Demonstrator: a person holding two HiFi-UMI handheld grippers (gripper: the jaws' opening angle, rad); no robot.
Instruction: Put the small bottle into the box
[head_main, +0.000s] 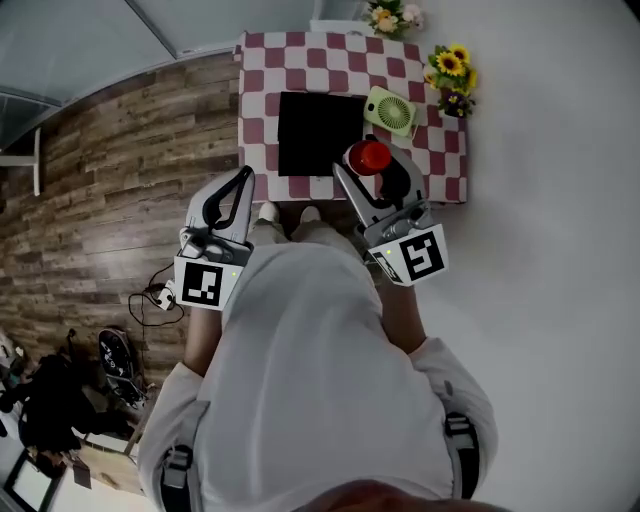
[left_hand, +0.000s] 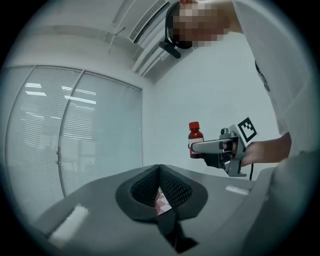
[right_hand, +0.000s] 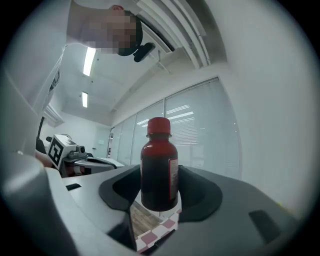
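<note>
The right tool (head_main: 374, 172) grips the small bottle (head_main: 370, 157) upright, aloft beside the box (head_main: 315, 135), not inside; the left tool (head_main: 240, 185) is closed, empty.

Office room with blinded glass partitions (left_hand: 75, 140), strip lights (right_hand: 90, 60).

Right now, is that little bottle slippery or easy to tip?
The small bottle looks smooth and glossy, so it is probably a bit slippery. It is taller than wide, so likely tippy standing up. Being round, it may roll lying down.
</note>
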